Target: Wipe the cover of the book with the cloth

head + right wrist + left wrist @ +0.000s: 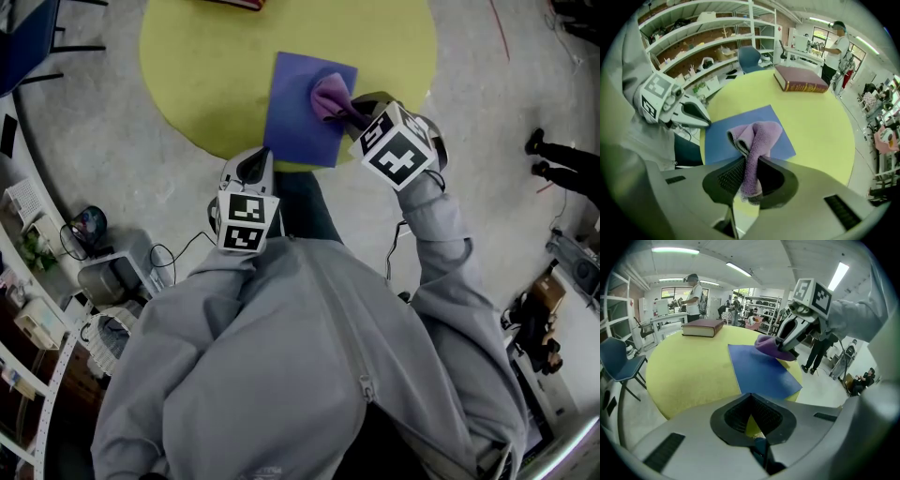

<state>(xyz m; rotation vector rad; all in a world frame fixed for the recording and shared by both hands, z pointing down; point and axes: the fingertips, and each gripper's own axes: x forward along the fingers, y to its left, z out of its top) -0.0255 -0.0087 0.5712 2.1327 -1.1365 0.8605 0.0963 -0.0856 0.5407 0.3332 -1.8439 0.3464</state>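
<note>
— So, where is the cloth?
— There is one cloth (328,94), lilac and fuzzy like terry, bunched into soft folds. The right gripper (349,112) has its jaws clenched on one end of it. The loose bunch lies on the blue book (295,108), towards its far right corner.
— Only one book?
— Two. The blue book is thin and flat, a plain matte rectangle that reaches the near rim of the bench. The other is a maroon hardback (799,79), thick, with gold print on its spine. It lies flat on the far side, well apart from the blue one.
— And the bench?
— One round bench (206,66) with a smooth yellow top.
— What about the other gripper?
— The left gripper (255,164) hovers off the rim, just beside the blue book's near left corner. Its jaws are pressed together with nothing between them. Each of the two grippers carries a white cube with black square markers, and both arms are in grey sleeves (441,225).
— Anything further out?
— A grey concrete floor (487,187), one blue chair (618,364) and metal shelving (708,42). A person in a white shirt (834,47) stands beyond the bench.
</note>
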